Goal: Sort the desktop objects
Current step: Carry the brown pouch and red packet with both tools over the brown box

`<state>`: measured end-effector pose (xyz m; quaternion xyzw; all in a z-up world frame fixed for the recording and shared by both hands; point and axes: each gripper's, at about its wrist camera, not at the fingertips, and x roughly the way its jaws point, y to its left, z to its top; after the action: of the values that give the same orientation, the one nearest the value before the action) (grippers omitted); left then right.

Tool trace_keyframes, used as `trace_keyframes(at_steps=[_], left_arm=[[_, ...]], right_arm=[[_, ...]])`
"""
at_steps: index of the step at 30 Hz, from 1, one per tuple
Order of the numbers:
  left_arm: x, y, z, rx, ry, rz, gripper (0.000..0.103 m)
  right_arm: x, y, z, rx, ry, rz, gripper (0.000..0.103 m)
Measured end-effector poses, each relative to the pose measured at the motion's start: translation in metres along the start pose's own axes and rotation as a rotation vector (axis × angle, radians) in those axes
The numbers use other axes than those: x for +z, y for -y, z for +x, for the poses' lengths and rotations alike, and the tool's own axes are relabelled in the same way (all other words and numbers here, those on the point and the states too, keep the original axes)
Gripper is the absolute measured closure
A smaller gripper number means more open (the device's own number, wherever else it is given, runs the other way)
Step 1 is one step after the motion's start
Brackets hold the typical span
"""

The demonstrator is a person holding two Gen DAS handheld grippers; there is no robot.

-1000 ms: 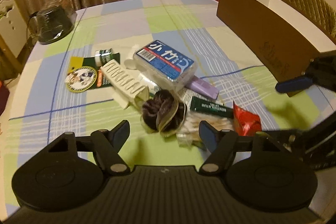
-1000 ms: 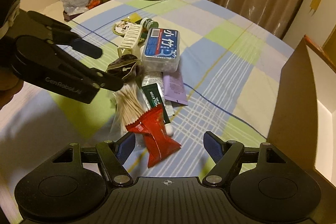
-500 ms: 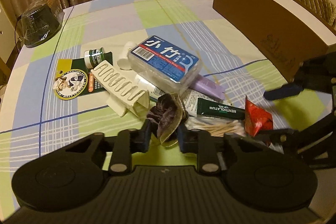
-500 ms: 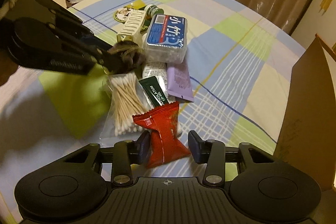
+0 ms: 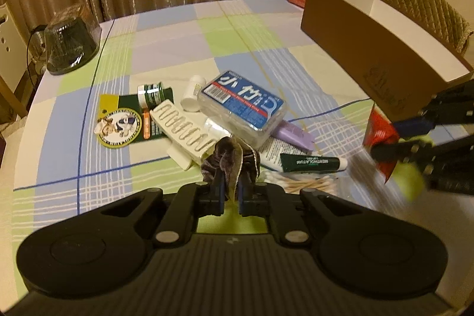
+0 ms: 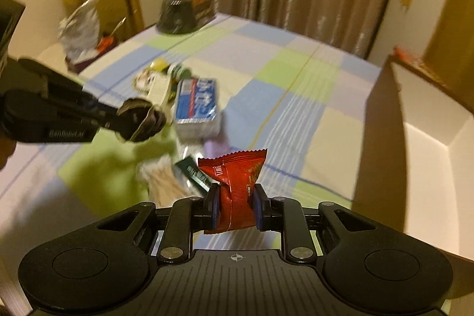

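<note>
The table clutter point(image 6: 189, 108) is blurred in the right wrist view. A dark scrunchie point(image 5: 229, 160) is clenched by the left gripper point(image 5: 230, 193), a red packet point(image 6: 237, 191) by the right gripper point(image 6: 236, 208), beside the cardboard box point(image 5: 370, 49).

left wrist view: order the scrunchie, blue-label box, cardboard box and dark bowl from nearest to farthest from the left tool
1. Scrunchie, pinched in the left tool.
2. Blue-label box, just beyond, centre of the table.
3. Cardboard box on the right and dark bowl at the far left: too close to call.
</note>
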<state>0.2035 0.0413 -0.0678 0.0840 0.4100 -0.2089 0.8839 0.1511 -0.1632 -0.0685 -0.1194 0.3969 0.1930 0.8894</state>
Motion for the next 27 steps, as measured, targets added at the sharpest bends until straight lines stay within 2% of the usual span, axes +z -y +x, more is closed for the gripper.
trace_keyframes(at_steps=[7, 16, 21, 27], left_arm=[[0.014, 0.012, -0.013, -0.032, 0.05, 0.033, 0.097], [0.026, 0.043, -0.025, -0.053, 0.078, 0.071, 0.098], [0.027, 0.07, -0.034, -0.038, 0.089, 0.068, 0.098], [0.032, 0.123, -0.047, 0.015, 0.109, 0.033, 0.098]], right_arm=[[0.01, 0.004, -0.016, -0.044, 0.034, 0.027, 0.082], [0.0, 0.023, -0.043, -0.058, 0.061, 0.084, 0.082], [-0.014, 0.048, -0.07, -0.035, 0.086, 0.102, 0.082], [-0.038, 0.091, -0.1, 0.001, 0.085, 0.096, 0.082]])
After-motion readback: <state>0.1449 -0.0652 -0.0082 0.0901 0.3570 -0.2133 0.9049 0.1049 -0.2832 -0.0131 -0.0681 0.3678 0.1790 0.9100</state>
